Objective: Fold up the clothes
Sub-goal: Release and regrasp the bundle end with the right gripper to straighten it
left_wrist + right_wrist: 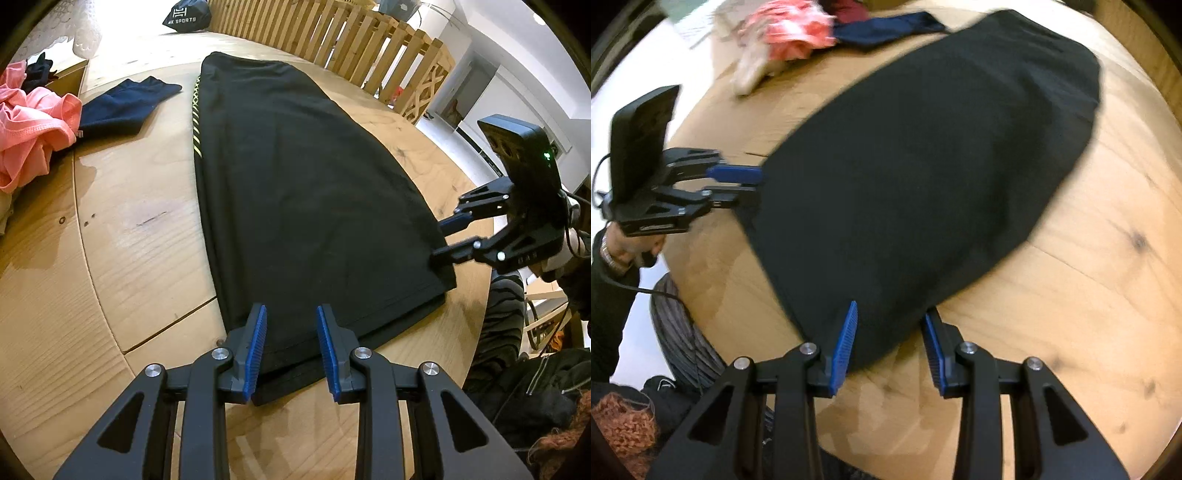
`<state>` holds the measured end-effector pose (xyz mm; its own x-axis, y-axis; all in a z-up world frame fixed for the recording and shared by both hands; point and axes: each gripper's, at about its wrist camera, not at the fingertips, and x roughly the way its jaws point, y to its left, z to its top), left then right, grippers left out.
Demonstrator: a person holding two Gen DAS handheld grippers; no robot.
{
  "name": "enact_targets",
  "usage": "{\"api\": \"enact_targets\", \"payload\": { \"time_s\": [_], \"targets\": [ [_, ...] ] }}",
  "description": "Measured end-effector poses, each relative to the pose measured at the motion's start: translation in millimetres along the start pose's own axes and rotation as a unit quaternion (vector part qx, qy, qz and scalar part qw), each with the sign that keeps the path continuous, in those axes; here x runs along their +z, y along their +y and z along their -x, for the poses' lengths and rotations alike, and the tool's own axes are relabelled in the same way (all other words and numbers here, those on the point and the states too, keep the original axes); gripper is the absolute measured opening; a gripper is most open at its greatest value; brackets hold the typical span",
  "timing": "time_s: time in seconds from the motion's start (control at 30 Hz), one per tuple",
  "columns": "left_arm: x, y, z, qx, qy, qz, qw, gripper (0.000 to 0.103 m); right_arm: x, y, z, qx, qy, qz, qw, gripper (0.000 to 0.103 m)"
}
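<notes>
A black garment (295,192) with a yellow-striped side seam lies flat in a long narrow shape on the wooden table (122,236). It also shows in the right wrist view (923,166). My left gripper (291,314) is open, its blue pads on either side of the garment's near left corner. My right gripper (892,317) is open at the garment's near right corner. Each gripper shows in the other's view: the right gripper (443,238) at the right edge of the cloth, the left gripper (750,184) at the left edge.
A navy garment (125,105) lies to the left, beside a pink garment (33,125) on a pile. A dark sports bag (186,14) sits at the far end. A wooden slatted railing (332,33) runs behind the table. Dark clothing lies below the table edge (535,398).
</notes>
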<state>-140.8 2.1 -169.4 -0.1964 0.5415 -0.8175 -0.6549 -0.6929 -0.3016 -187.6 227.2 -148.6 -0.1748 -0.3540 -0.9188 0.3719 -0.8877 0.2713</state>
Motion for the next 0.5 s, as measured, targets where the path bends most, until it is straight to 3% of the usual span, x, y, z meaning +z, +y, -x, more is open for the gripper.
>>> {"api": "enact_targets", "payload": {
  "time_s": [0.1, 0.2, 0.23, 0.27, 0.33, 0.37, 0.5],
  "targets": [
    [-1.4, 0.8, 0.8, 0.001, -0.001, 0.001, 1.0, 0.027, 8.6, -2.1, 4.0, 0.072, 0.009, -0.031, 0.997, 0.024],
    [-2.6, 2.4, 1.7, -0.001, -0.002, 0.004, 1.0, 0.027, 15.1, -7.3, 32.3, 0.153, -0.017, -0.068, 0.986, 0.024],
    [-2.5, 2.9, 1.5, -0.003, -0.002, 0.005, 1.0, 0.027, 14.1, -6.6, 47.8, 0.143, -0.036, -0.064, 0.987, 0.024],
    [-2.3, 3.1, 1.3, -0.003, -0.002, 0.005, 1.0, 0.027, 12.3, -3.8, 58.9, 0.108, -0.047, -0.051, 0.992, 0.024],
    [-1.5, 2.8, 0.8, -0.002, -0.002, 0.004, 1.0, 0.027, 11.0, 1.6, 69.3, 0.025, -0.047, -0.023, 0.998, 0.024],
    [-0.8, 2.4, 0.5, 0.0, 0.0, 0.002, 1.0, 0.027, 12.2, 1.6, 68.8, 0.009, -0.041, -0.016, 0.999, 0.024],
    [1.3, -0.4, 0.2, 0.012, 0.005, -0.005, 0.9999, 0.028, 13.0, 9.6, 50.1, 0.011, -0.018, 0.006, 1.0, 0.024]
  ]
}}
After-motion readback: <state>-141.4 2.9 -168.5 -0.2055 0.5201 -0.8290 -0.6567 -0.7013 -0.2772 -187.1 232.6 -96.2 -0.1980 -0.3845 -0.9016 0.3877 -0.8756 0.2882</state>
